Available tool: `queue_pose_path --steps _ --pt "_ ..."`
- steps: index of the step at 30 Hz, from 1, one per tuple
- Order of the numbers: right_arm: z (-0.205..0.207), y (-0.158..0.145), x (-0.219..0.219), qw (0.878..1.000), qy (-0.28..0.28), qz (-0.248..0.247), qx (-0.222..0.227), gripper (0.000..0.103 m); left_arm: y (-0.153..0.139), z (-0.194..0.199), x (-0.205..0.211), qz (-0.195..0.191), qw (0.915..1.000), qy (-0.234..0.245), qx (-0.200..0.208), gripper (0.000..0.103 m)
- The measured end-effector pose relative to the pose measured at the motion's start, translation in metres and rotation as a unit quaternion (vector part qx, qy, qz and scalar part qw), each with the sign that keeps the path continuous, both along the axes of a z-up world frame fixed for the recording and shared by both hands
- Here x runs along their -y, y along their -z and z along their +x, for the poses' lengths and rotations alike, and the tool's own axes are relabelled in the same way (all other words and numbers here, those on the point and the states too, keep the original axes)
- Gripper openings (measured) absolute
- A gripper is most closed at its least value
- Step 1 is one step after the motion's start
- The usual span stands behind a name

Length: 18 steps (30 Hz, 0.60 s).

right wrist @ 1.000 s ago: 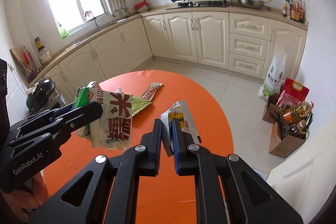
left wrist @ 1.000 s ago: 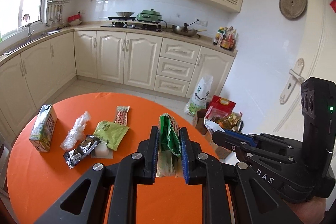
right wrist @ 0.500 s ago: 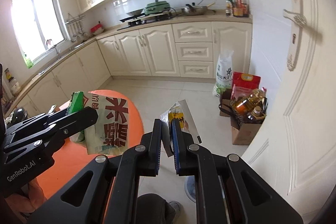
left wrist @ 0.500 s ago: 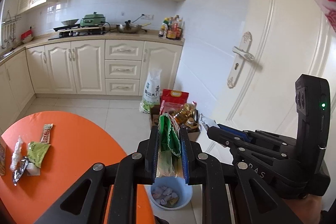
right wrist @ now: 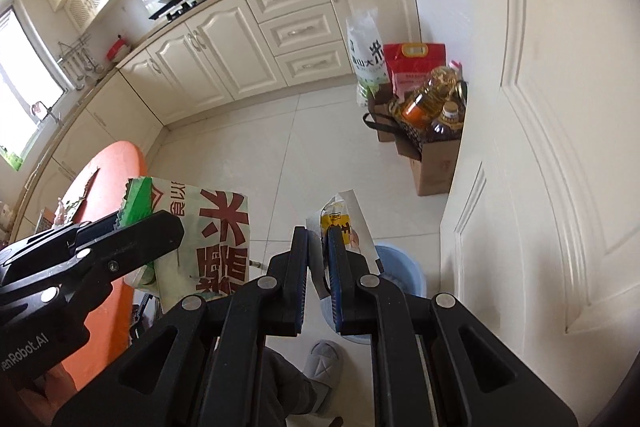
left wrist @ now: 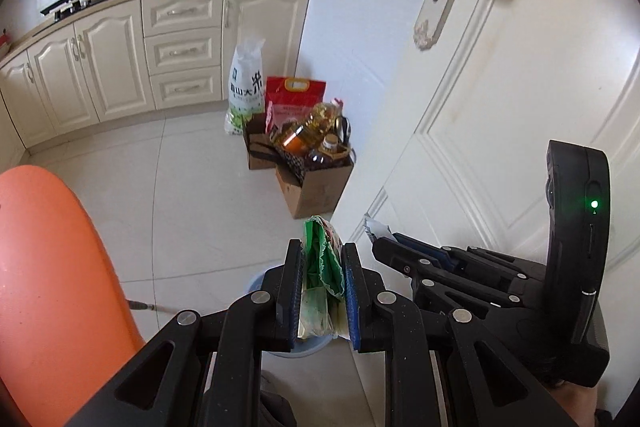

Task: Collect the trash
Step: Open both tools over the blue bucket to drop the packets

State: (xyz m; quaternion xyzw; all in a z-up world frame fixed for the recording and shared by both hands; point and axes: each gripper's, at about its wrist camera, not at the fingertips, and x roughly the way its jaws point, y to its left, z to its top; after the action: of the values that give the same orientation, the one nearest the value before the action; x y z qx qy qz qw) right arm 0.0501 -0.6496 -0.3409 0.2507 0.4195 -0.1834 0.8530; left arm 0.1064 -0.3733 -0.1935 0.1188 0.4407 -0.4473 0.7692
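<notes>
Above the blue bin point(right wrist: 400, 267), each gripper point(left wrist: 322, 259) point(right wrist: 318, 243) clamps a wrapper point(left wrist: 320, 267) point(right wrist: 344, 219).

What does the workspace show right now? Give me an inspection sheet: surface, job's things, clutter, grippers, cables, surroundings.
Surface: orange table at the left edge; pale tiled floor below.
Job's things: green snack bag in the left gripper; silver wrapper in the right gripper; blue bin on the floor beneath both.
Clutter: a few wrappers on the table's far part.
Grippers: both shut on their trash, above the bin.
Cables: nothing seen.
Surroundings: cardboard box of oil bottles, rice bags, white door, cream cabinets, grey slipper.
</notes>
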Motion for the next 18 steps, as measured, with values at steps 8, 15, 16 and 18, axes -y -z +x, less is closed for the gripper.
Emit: queue_pose_path --steps 8,15,16,18 --pt "0.013 0.076 0.035 0.997 0.016 0.073 -0.033 0.012 0.049 0.047 0.087 0.068 0.9973 0.001 -0.027 0.016" --pt "0.020 0.112 0.047 0.993 0.033 0.093 -0.058 0.054 0.073 0.068 0.140 0.112 0.9934 -0.003 -0.026 0.049" --pt "0.018 0.113 0.049 0.993 0.038 0.092 -0.057 0.063 0.074 0.070 0.144 0.114 0.9932 -0.004 -0.024 0.069" --pt "0.015 0.113 0.051 0.994 0.048 0.089 -0.050 0.081 0.073 0.070 0.145 0.111 0.9937 -0.011 -0.014 0.079"
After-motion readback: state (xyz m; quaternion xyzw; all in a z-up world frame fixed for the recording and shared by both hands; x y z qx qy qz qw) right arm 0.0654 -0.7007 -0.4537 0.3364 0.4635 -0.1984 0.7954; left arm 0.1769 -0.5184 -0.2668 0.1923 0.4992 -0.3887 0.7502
